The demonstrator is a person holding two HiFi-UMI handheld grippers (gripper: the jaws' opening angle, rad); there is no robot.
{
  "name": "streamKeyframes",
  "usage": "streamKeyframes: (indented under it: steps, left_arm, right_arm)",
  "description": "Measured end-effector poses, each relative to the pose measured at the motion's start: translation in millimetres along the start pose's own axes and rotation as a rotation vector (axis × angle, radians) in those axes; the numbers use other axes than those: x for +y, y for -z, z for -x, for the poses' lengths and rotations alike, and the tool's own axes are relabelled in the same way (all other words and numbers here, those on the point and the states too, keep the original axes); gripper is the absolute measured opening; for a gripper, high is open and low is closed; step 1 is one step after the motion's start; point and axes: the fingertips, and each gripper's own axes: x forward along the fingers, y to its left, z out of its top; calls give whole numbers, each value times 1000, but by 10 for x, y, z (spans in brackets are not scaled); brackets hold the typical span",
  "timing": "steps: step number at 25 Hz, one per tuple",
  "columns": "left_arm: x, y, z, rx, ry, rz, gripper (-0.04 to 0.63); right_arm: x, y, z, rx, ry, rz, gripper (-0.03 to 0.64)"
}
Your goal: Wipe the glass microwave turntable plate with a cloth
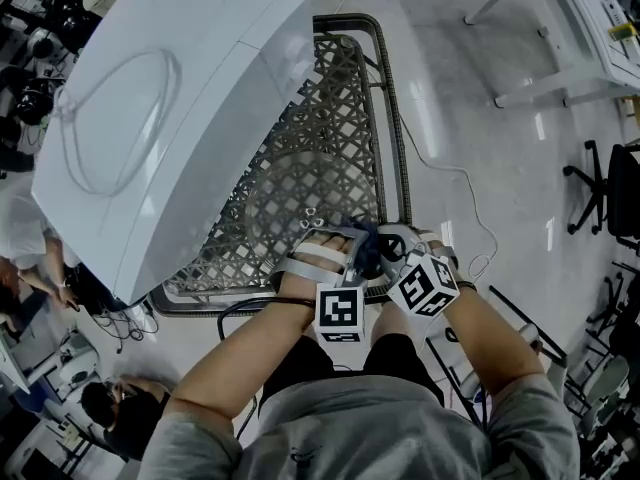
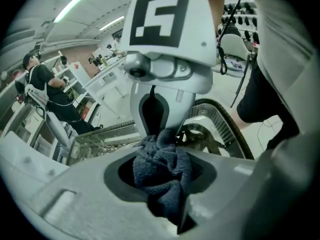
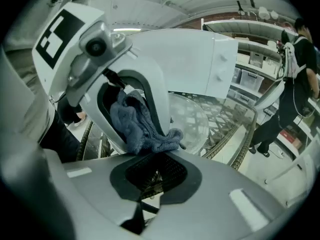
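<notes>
One white microwave (image 1: 170, 118) fills the upper left of my head view, standing on the far left part of the lattice table (image 1: 385, 78). On the woven top just right of it lies the glass plate (image 1: 300, 183), flat and clear, with the weave showing through. In the right gripper view the plate (image 3: 197, 116) sits just beyond both grippers, with neither jaws nor cloth touching it that I can see.

Both grippers are at the table's near edge, tips turned in toward each other and almost meeting. My left gripper (image 1: 335, 243) has its jaws closed on the dark blue cloth (image 1: 365, 253). In its own view the cloth (image 2: 162, 169) is bunched in the hollow between the jaws and spills out toward me. My right gripper (image 1: 395, 243) has its jaws together with nothing in them; in its own view I see only table weave through the hollow (image 3: 155, 176). A loose tail of the cloth (image 3: 167, 139) rests against the tip of those right jaws.
</notes>
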Motion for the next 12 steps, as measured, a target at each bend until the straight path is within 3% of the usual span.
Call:
streamKeyframes:
  steps: [5, 12]
  left_arm:
    - [-15, 103, -139, -1, 55, 95, 144]
    - [-27, 438, 32, 73, 53, 131, 137]
  right_arm:
    - [-7, 15, 7, 4, 10, 1, 8]
    - [1, 19, 1, 9, 11, 14, 8]
